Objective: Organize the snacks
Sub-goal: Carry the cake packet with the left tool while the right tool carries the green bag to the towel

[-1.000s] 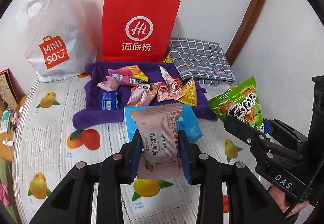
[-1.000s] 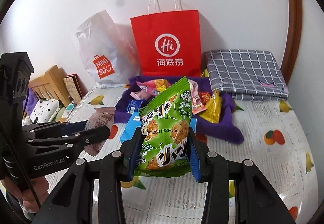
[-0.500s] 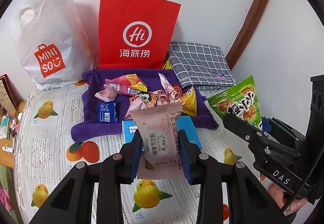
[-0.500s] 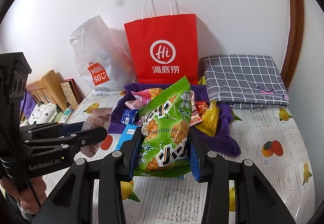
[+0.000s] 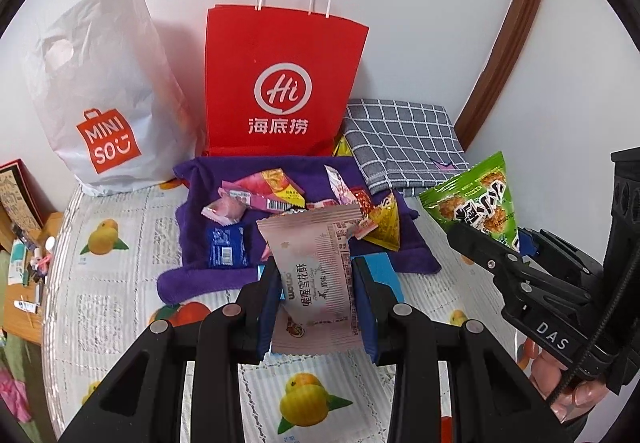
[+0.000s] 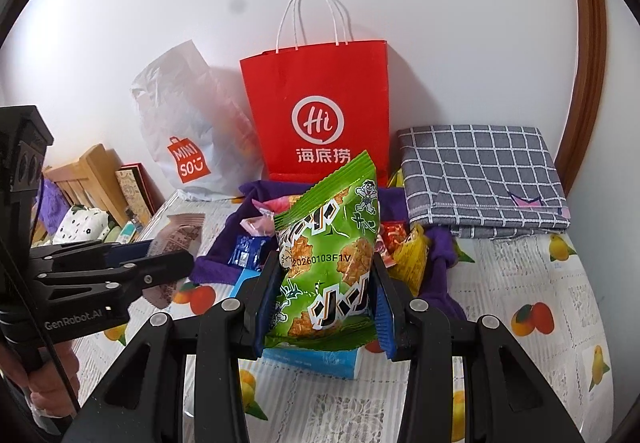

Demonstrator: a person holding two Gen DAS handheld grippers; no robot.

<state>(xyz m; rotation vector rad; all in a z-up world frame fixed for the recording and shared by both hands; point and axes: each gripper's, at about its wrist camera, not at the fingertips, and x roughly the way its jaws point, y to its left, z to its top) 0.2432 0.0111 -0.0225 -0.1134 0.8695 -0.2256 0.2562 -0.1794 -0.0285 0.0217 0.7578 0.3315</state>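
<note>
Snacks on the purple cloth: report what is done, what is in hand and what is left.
Done: nothing visibly sorted; whether the red bag or the white bag holds anything is hidden. In hand: the left gripper is shut on a pink packet, the right gripper on a green packet. Left: several small snacks, including a blue wrapper and a yellow packet, on the purple cloth.

Bright, even light w/ soft shadows on the white wall [image 5: 420, 3] behind the red paper bag [image 5: 280, 83], sharp centre focus, heavy fisheye bend and black vignette at corners, both views.
</note>
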